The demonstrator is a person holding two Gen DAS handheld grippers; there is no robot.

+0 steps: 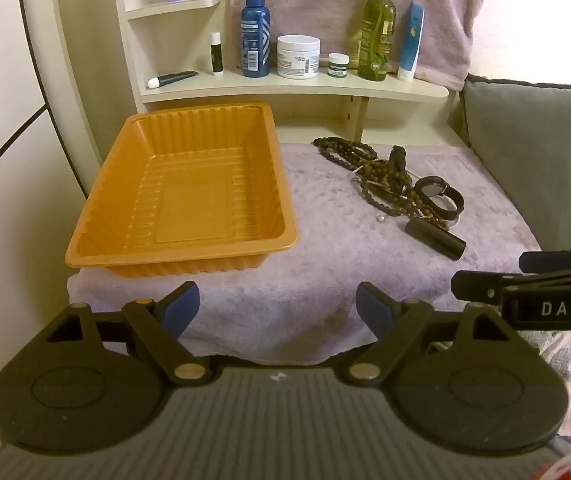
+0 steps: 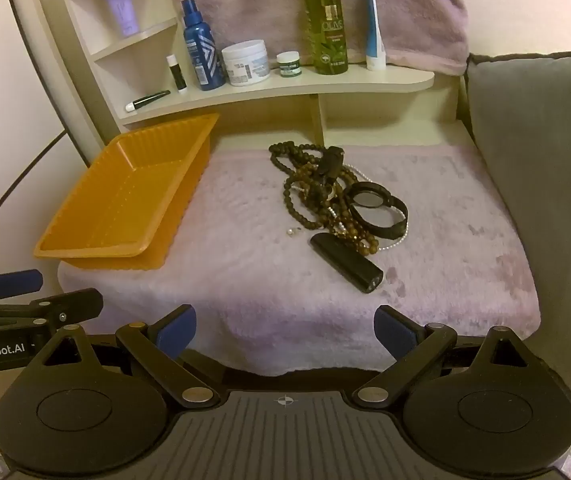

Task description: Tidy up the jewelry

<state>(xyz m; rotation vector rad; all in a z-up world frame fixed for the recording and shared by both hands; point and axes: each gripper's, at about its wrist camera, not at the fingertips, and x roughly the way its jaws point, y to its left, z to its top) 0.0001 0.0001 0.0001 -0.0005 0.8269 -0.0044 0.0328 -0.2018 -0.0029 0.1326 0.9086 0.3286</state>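
Two claws, left (image 1: pixel 277 308) and right (image 2: pixel 285 330), spread wide, empty, low in frame before orange tray (image 1: pixel 125 216) and tangled jewelry (image 2: pixel 325 196).

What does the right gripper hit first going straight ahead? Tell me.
Probably the bare towel; the right gripper is open and angled down, with the black case and bead pile farther on. Depth is uncertain.

Black gripper (image 1: pixel 277 308); blue fingertips (image 1: pixel 183 306)
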